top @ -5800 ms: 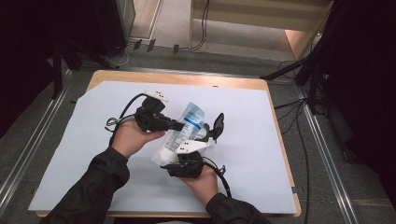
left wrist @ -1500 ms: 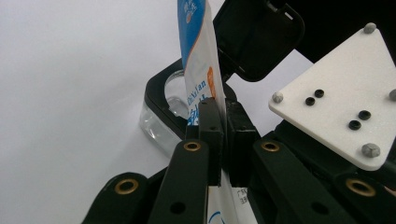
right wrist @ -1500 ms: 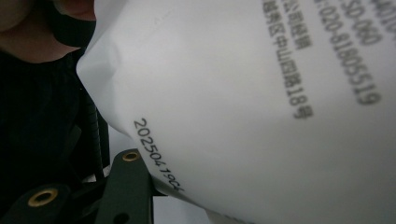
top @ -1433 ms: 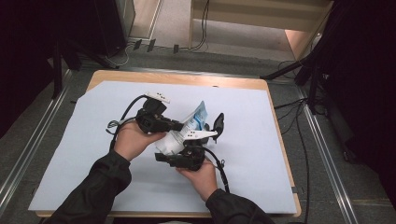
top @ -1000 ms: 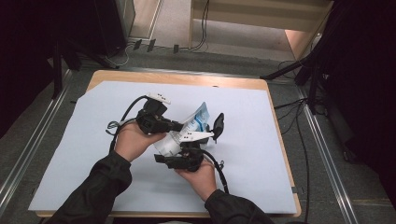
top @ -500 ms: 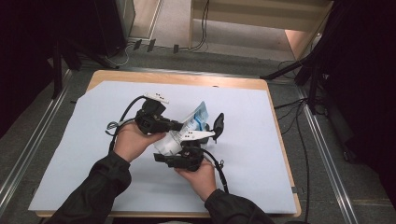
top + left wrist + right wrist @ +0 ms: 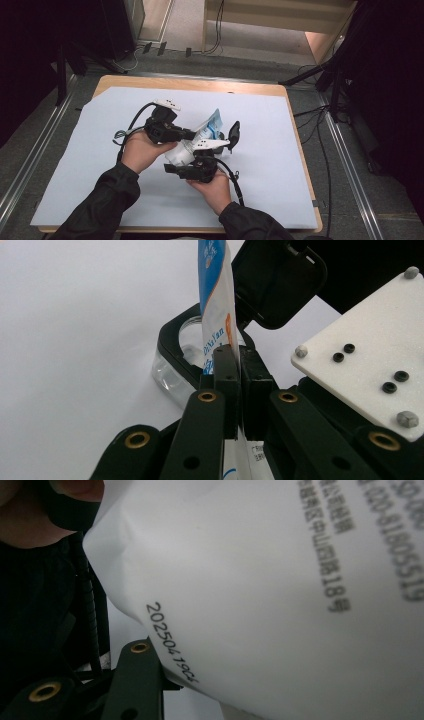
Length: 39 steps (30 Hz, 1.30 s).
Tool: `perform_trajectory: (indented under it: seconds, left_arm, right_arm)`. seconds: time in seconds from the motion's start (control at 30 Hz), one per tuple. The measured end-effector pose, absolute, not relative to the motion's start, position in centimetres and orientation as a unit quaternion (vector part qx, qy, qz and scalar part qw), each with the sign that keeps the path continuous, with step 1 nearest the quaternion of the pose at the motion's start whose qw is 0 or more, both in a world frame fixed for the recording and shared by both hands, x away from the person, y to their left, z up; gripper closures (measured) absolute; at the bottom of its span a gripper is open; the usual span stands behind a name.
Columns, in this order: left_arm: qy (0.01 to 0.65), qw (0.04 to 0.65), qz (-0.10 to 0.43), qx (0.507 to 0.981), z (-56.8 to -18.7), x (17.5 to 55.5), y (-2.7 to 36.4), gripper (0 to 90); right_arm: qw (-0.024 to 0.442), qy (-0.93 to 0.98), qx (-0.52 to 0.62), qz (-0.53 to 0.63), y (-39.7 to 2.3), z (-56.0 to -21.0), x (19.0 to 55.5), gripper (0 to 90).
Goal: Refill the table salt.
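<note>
white-blue pouch [image 7: 216, 305] — clamped in left hand-held gripper [image 7: 239, 390].

a white-and-blue printed pouch [image 7: 207, 131] stands tilted, its tip over a clear container [image 7: 172, 371] – black rim, hinged black lid [image 7: 233, 133] flipped open.

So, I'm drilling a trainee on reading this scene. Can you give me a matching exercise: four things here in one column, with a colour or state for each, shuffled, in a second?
Things:
1. packet
2. container lid
3. left gripper
4. sheet

States:
A. black, flipped open
B. pale, spread flat
C. white and blue, printed
D. fingers shut on the packet

Pairs: 1-C, 2-A, 3-D, 4-B
</note>
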<state>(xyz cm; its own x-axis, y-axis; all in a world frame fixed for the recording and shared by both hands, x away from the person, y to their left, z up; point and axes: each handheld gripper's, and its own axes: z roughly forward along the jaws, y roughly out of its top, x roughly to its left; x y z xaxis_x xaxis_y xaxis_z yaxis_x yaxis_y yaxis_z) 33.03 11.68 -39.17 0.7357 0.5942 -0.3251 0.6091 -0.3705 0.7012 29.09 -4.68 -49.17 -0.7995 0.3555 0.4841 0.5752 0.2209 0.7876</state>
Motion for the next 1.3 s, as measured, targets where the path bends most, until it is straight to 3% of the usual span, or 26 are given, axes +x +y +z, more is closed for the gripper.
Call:
perform_trajectory:
  seconds: [1.3]
  left_arm:
    - [0.369, 0.420, -0.018, 0.829, -39.15, 33.41, 11.55, 89.6]
  right_arm:
    - [0.110, -0.771, -0.306, -0.548, -4.65, -49.12, 29.17, 55.4]
